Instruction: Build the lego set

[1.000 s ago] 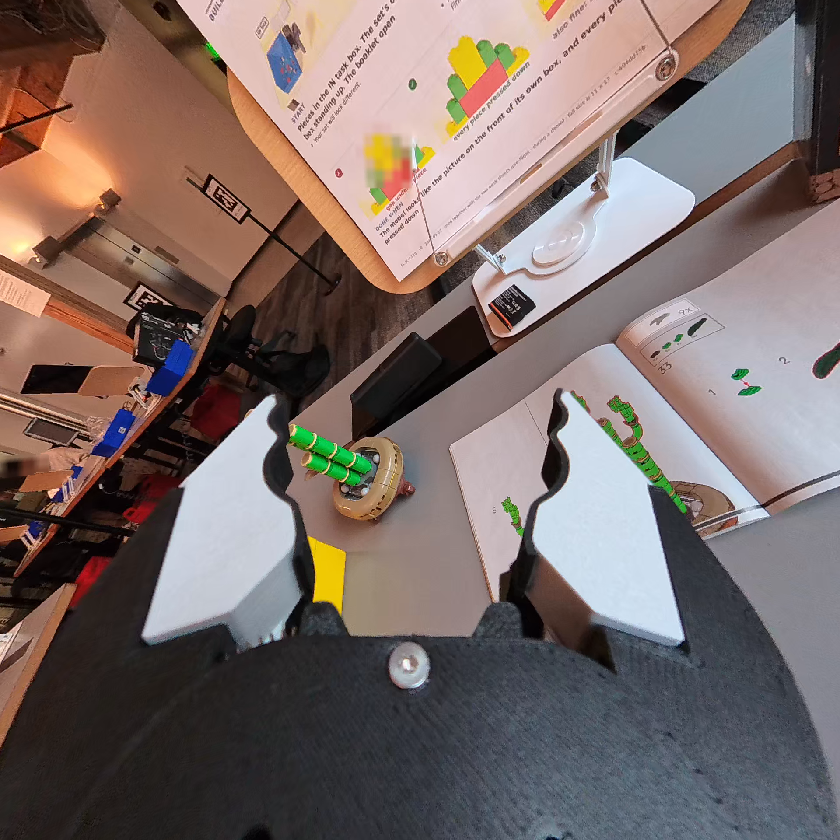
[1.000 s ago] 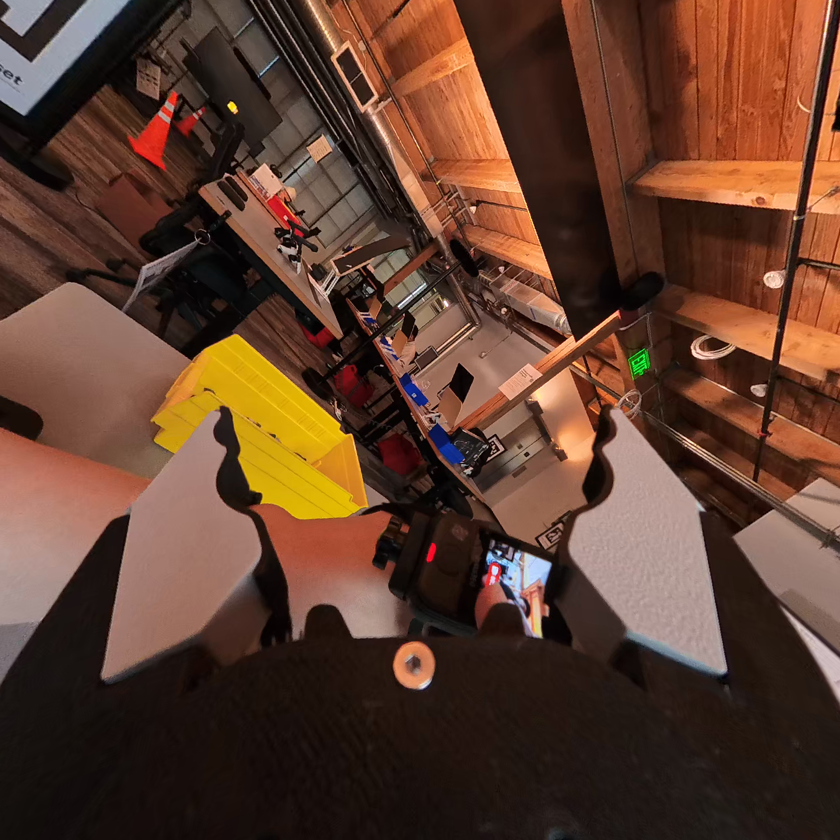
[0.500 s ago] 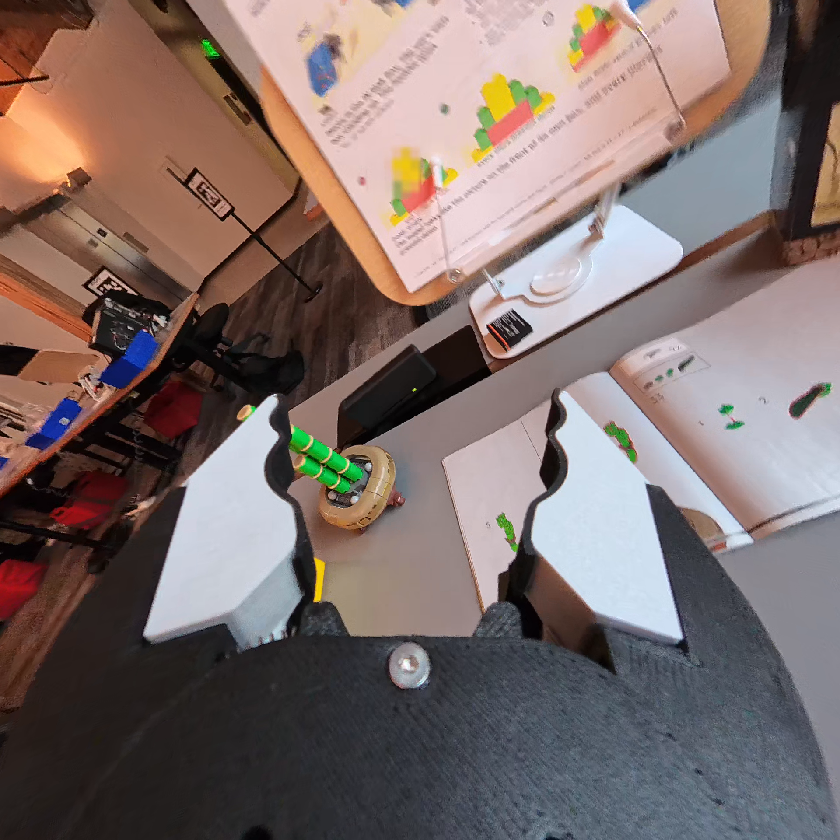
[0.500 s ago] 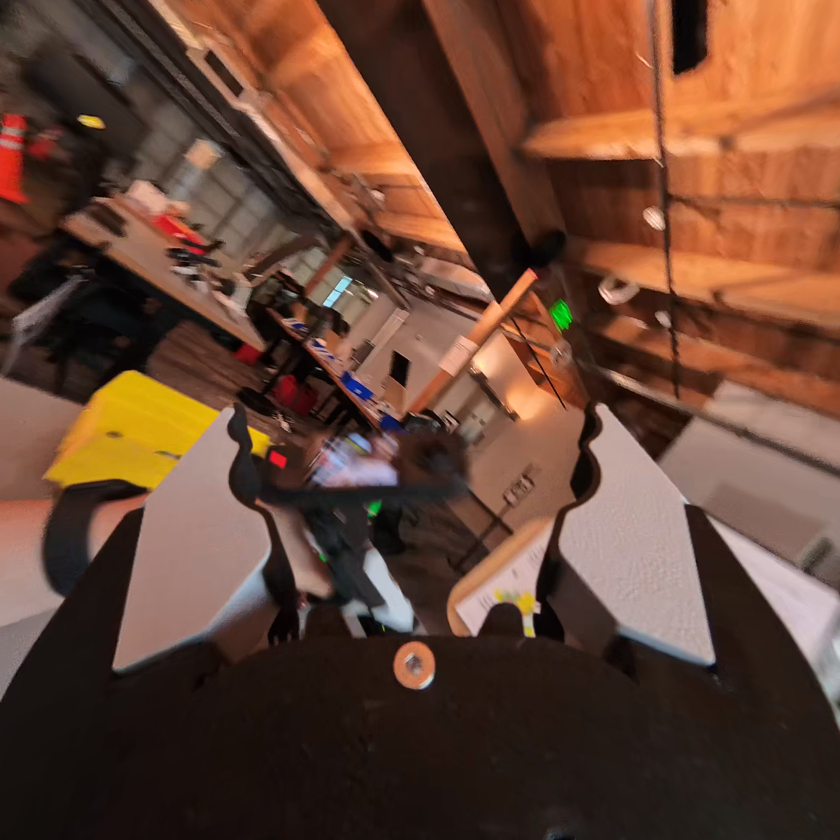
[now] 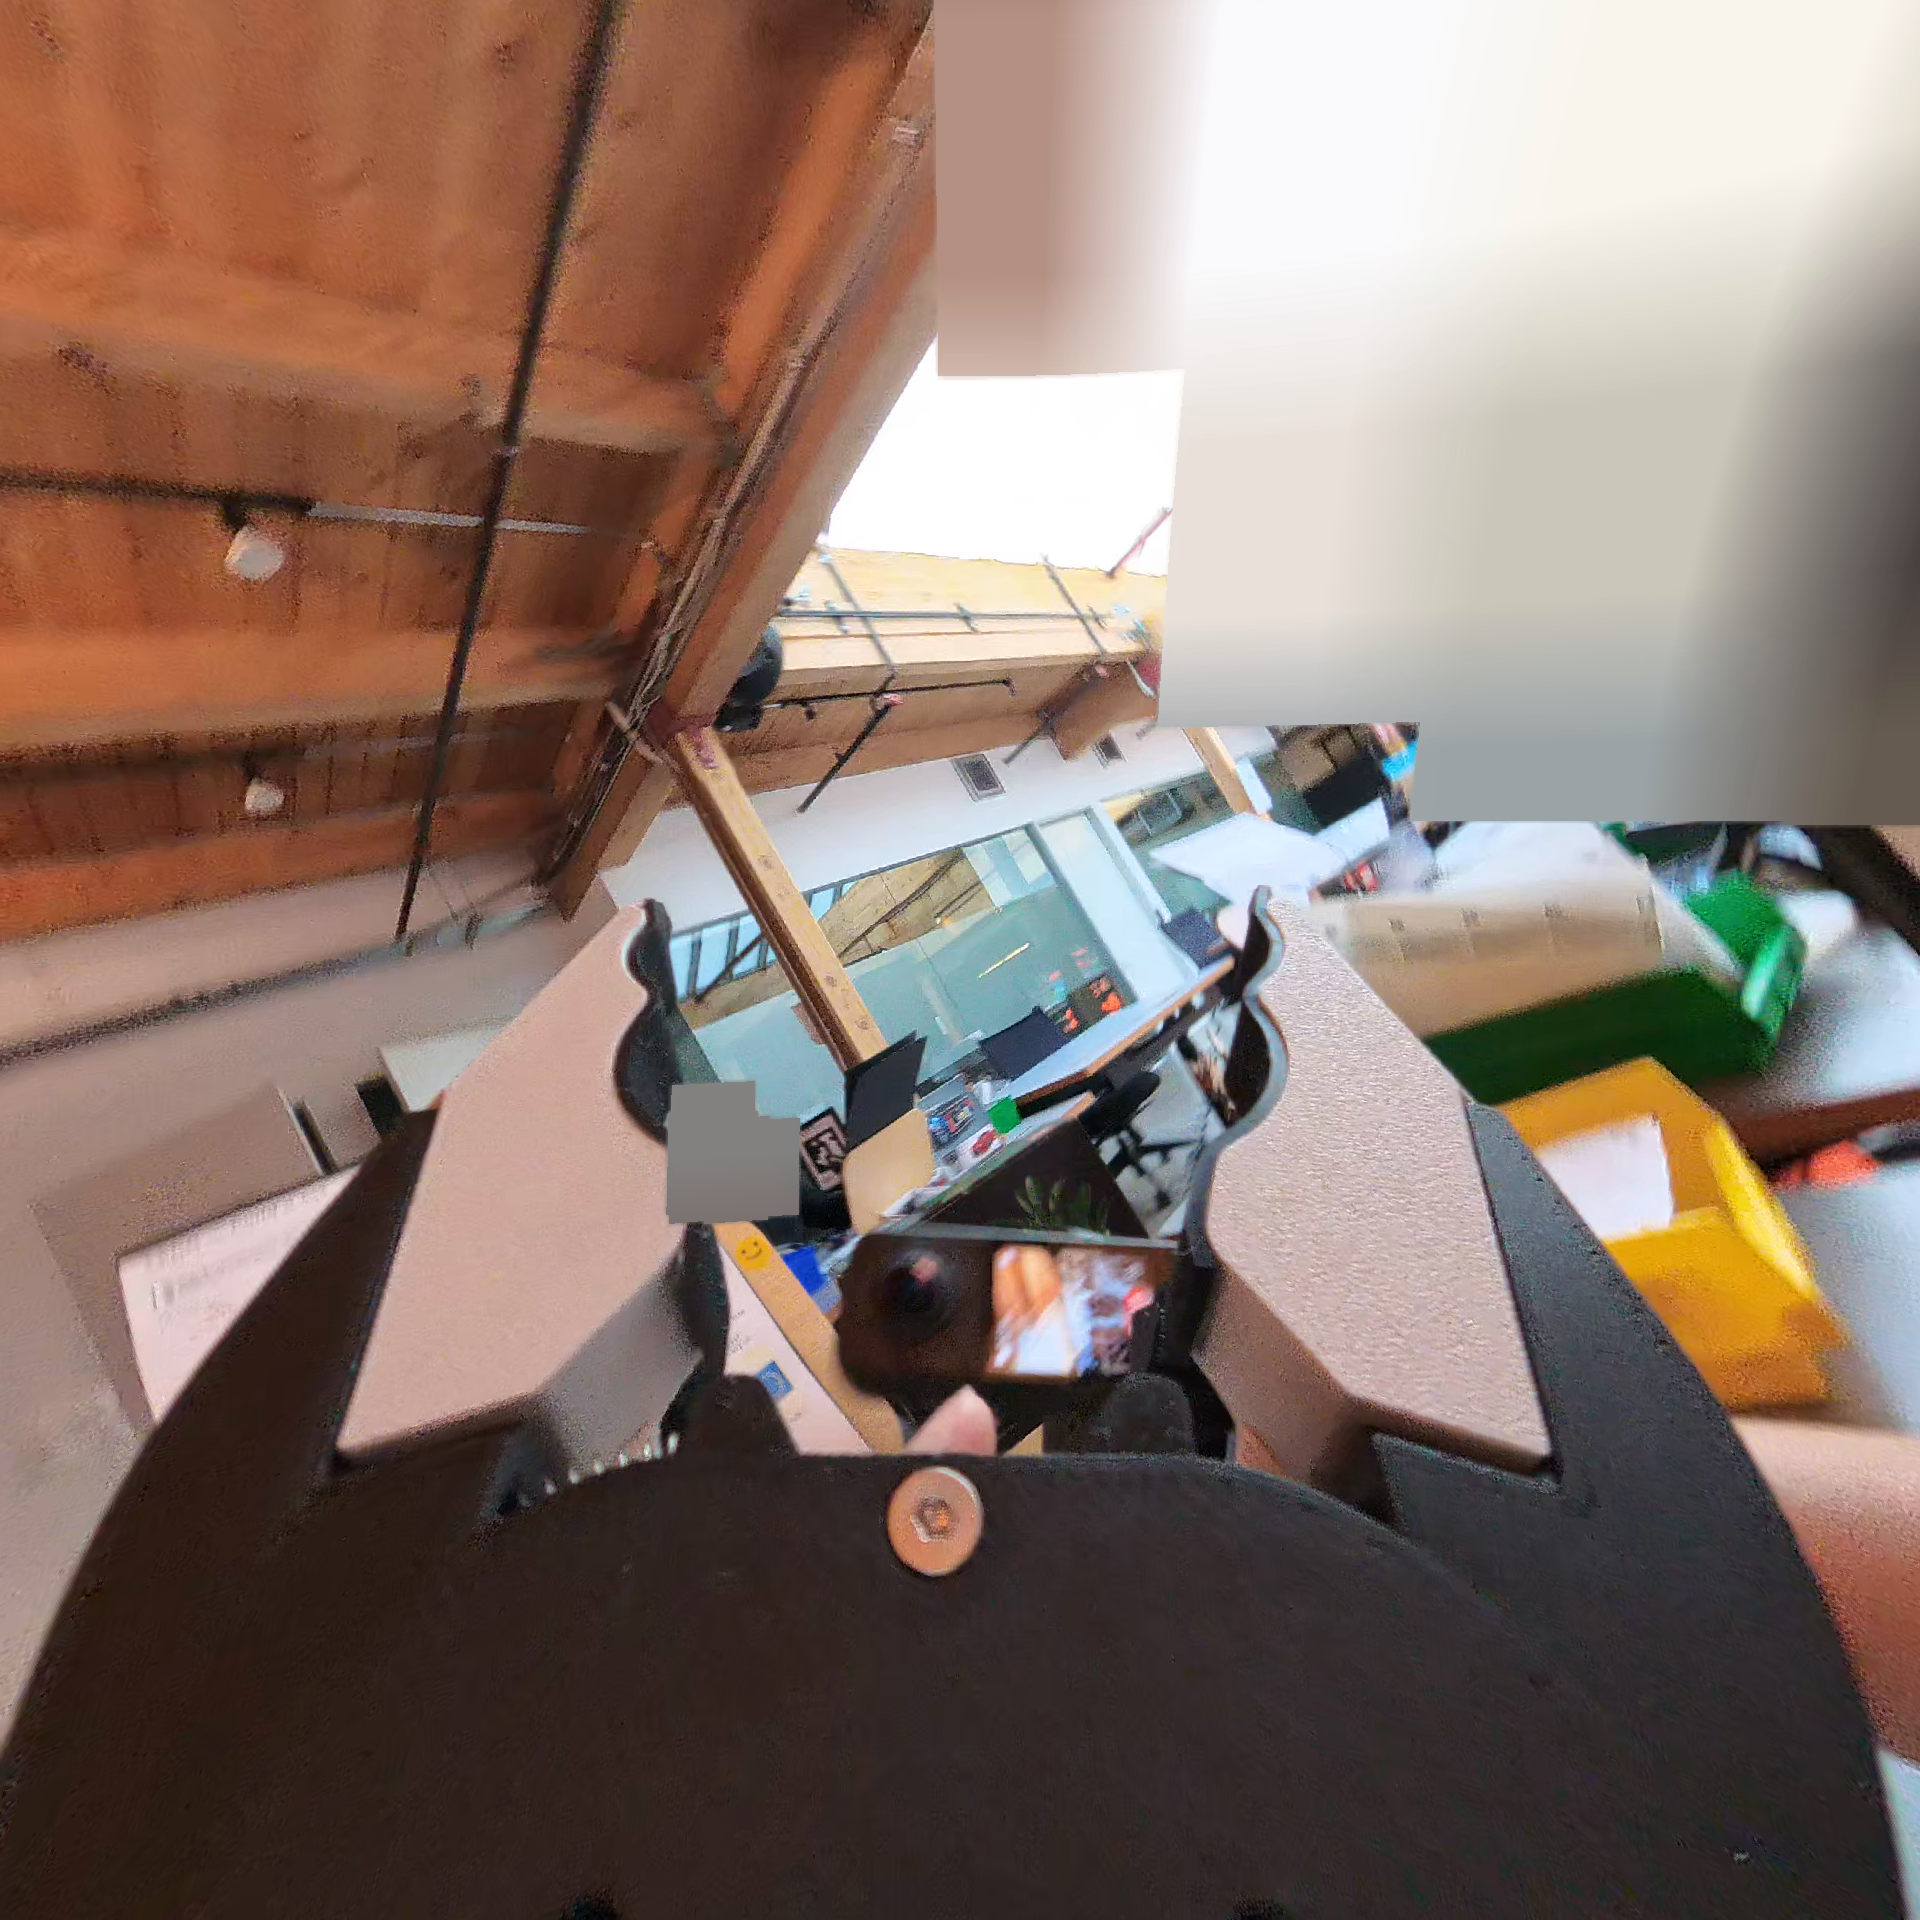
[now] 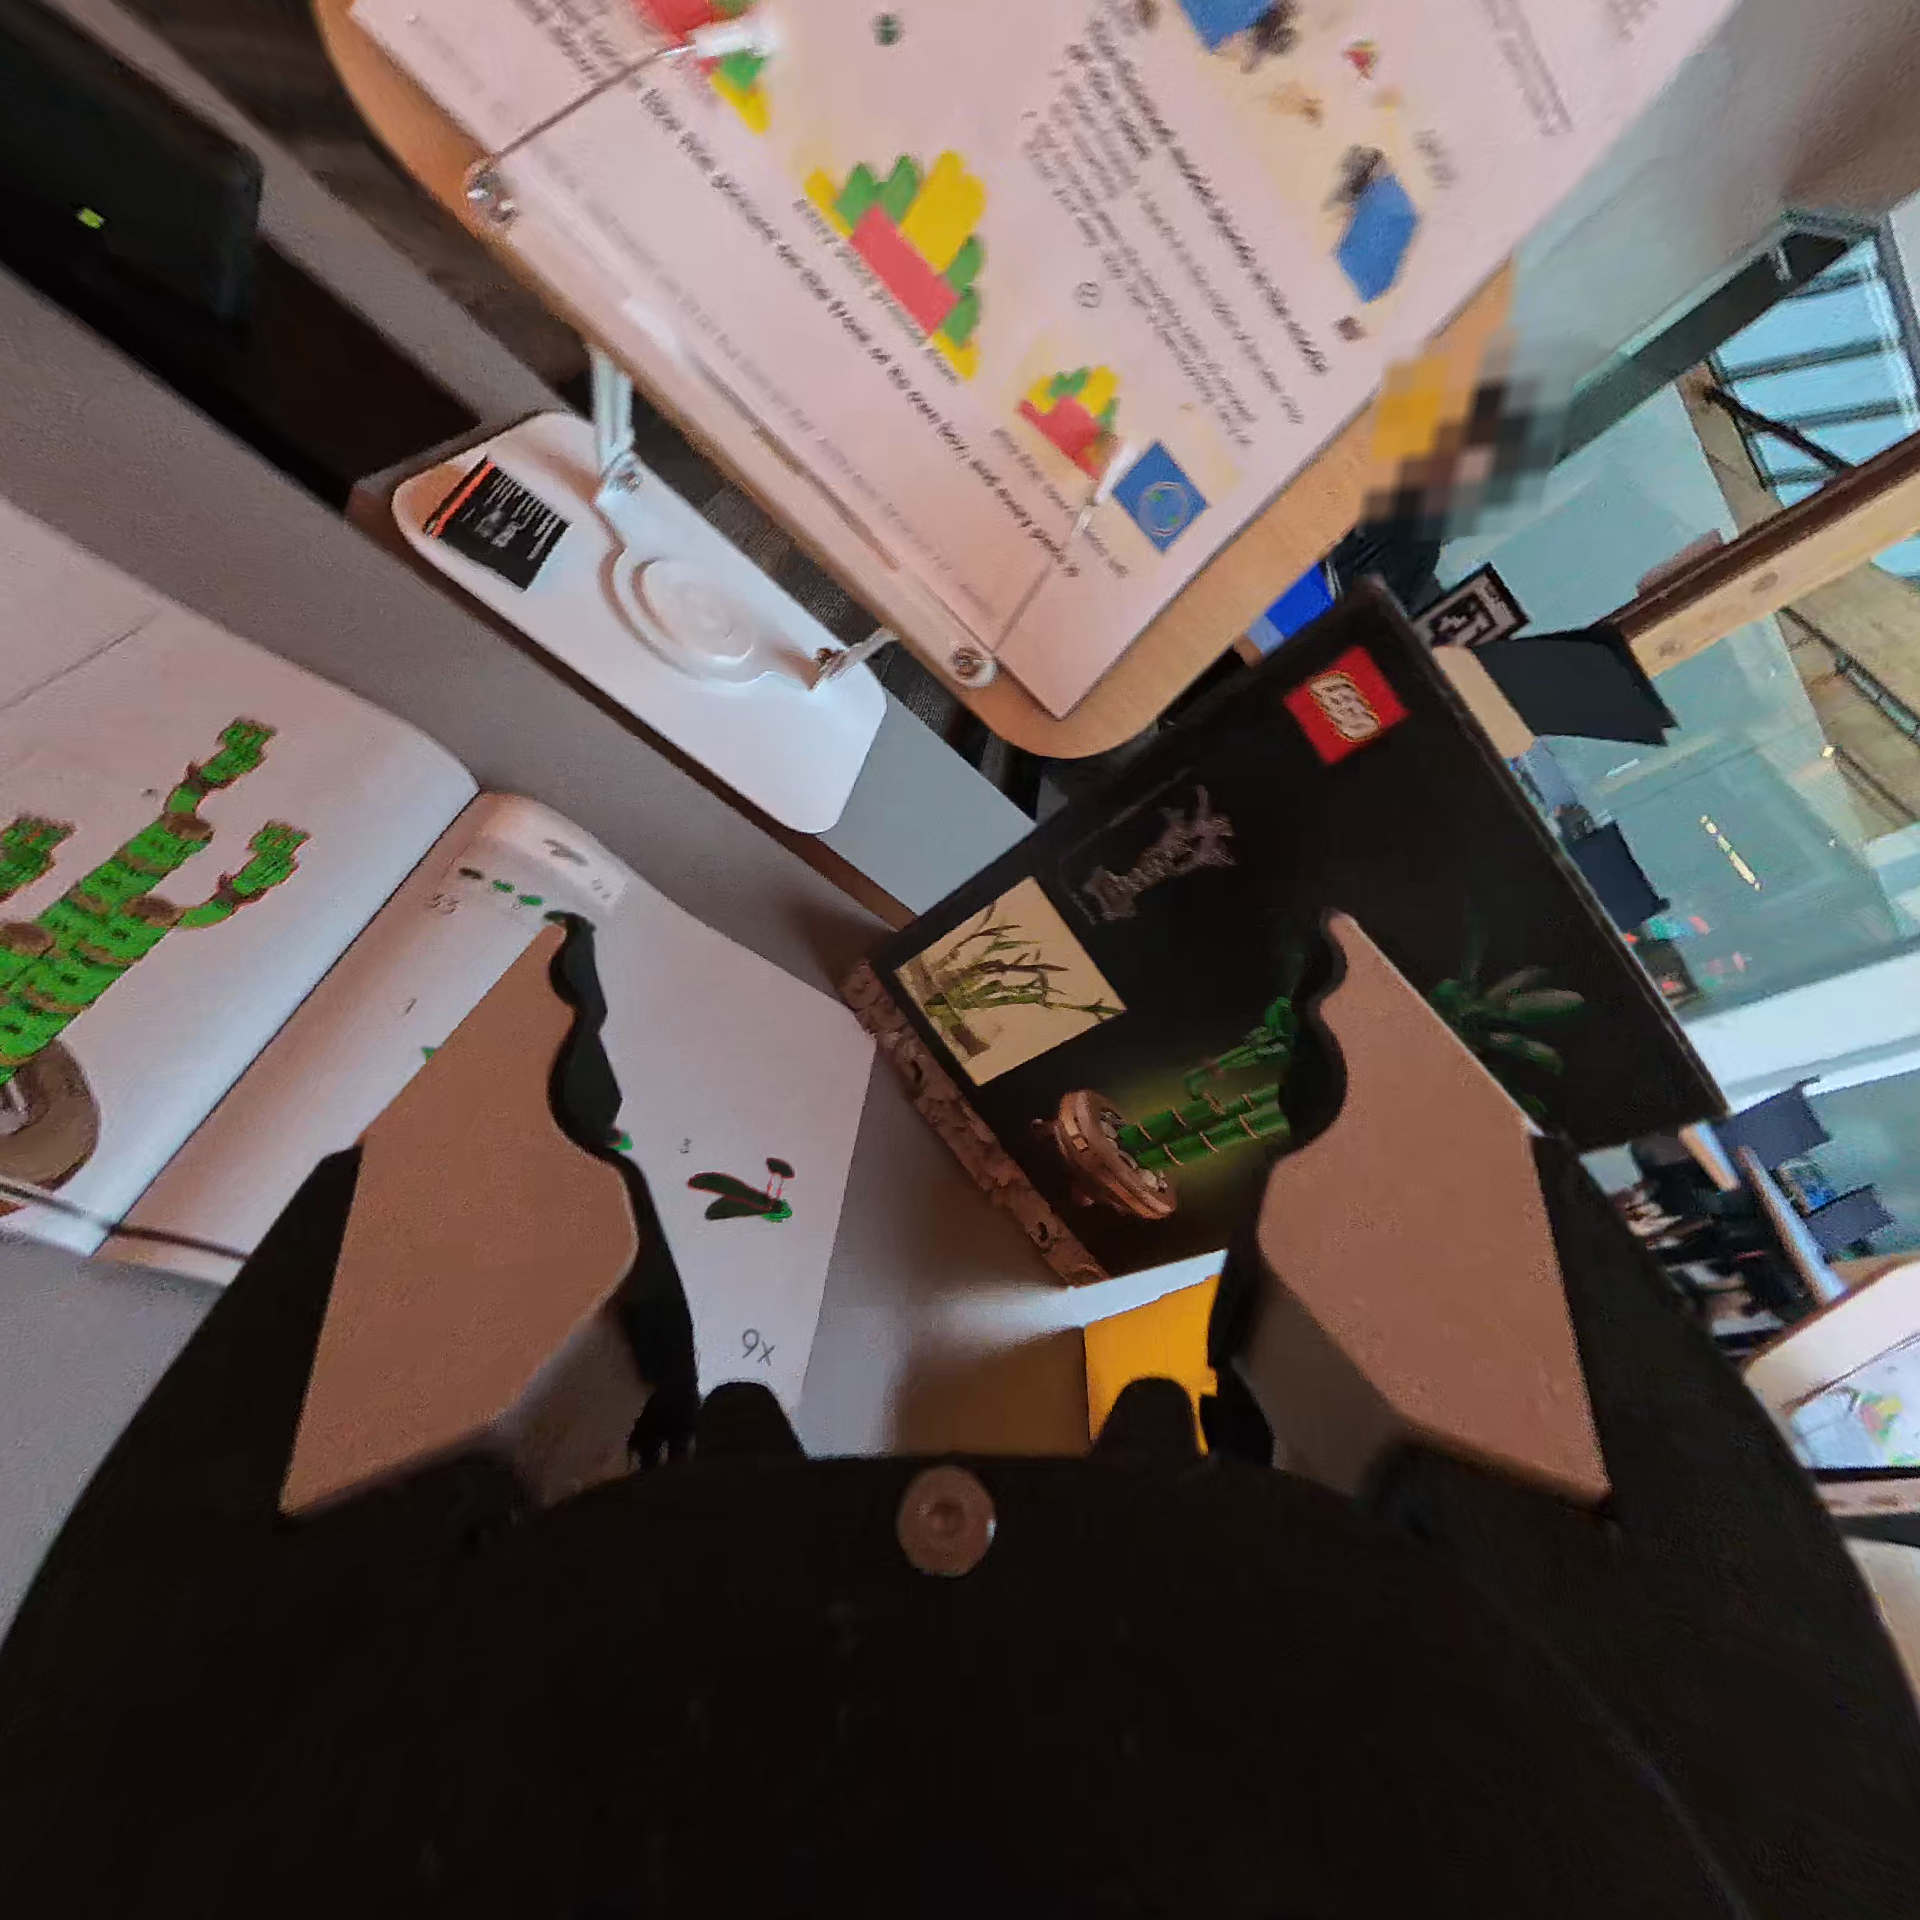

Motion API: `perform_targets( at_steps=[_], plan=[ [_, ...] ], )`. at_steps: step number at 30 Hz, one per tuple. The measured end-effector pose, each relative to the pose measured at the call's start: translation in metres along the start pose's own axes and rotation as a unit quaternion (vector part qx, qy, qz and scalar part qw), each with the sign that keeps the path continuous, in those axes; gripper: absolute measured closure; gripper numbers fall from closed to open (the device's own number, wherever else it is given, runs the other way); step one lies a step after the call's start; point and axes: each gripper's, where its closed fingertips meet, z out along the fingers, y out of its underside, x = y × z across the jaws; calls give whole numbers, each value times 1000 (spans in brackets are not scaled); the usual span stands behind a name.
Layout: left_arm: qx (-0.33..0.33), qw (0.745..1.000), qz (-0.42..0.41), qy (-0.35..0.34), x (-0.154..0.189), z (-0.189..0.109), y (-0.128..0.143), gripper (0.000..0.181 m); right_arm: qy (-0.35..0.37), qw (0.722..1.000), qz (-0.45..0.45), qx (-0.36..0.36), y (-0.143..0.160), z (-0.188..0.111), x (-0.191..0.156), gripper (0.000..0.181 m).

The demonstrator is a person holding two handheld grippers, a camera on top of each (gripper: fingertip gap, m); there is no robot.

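The left tool [image 5: 951, 997] has matt, finely grained pale fingers [image 5: 520, 1195] on a rough black plastic body with a shiny metal screw [image 5: 933, 1523]. Above it runs a bare wooden ceiling [image 5: 312, 312]. The right tool [image 6: 951, 1029] looks the same. Beyond it lie a smooth paper booklet [image 6: 727, 1039], a dark glossy cardboard box [image 6: 1299, 935], a smooth white plastic stand base [image 6: 707, 644] and a matt grey table [image 6: 914, 1299].
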Motion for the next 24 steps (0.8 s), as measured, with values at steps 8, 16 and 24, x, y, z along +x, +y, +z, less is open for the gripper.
perform_targets(
  at_steps=[8, 16, 24],
  plan=[
    [-42, 990, 123, 53, 60, 13, 36, 76, -29, 996, -81, 5, -11, -2, -54, 51],
    [-59, 990, 116, 60, 61, 13, 56, 82, -56, 997, -59, 6, -13, -5, -62, 51],
    [-103, 984, 118, 80, 72, 16, 87, 80, -69, 996, -57, 10, -15, -8, -66, 50]
  ],
)
